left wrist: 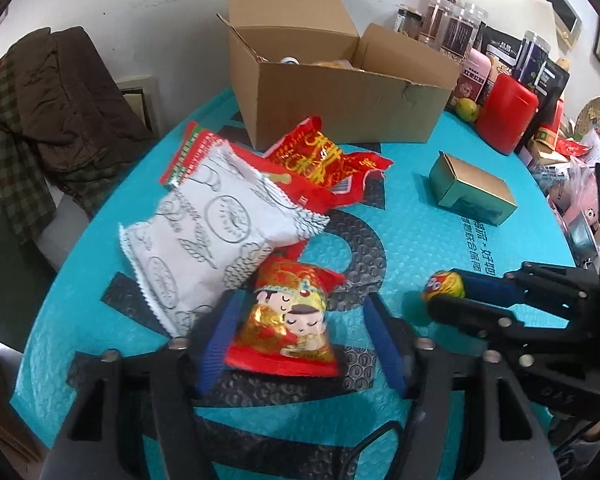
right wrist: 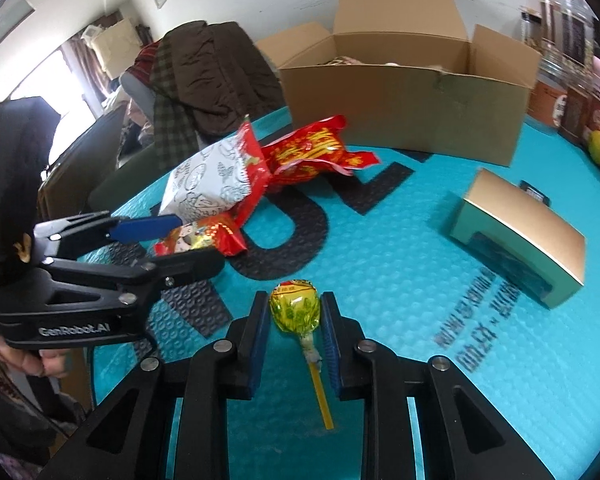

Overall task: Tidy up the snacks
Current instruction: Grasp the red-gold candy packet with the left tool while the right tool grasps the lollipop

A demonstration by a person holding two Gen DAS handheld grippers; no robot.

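- The right gripper [right wrist: 295, 322] has its blue pads pressed onto the wrapped head of a lollipop [right wrist: 296, 308], pinching it from both sides; the yellow stick trails back between the jaws toward the camera and lies on the teal mat [right wrist: 400, 248].
- To do this step well, lift straight up before travelling, so the stick clears the mat and the slick wrapper does not twist out of the pinch. The hold sits on the round head, so a firm, steady squeeze matters more than speed.
- The left gripper [left wrist: 300, 332] hangs over a small red cartoon packet [left wrist: 290, 320], jaws spread either side of it. Its left pad looks to be against the packet's edge while the right pad stands clear; with the blur there I cannot be sure of contact, so I take it as not yet gripped.
- It should centre on the packet's puffy middle before squeezing, keeping clear of the white patterned bag [left wrist: 216, 244] that overlaps the packet's far corner.
- Beyond those lie a red-and-gold bag [left wrist: 320, 156], then the open cardboard box [left wrist: 340, 100] at the mat's far side, the likely home for the snacks.
- A small gold box [right wrist: 520, 236] sits to the right, well apart from the lollipop.
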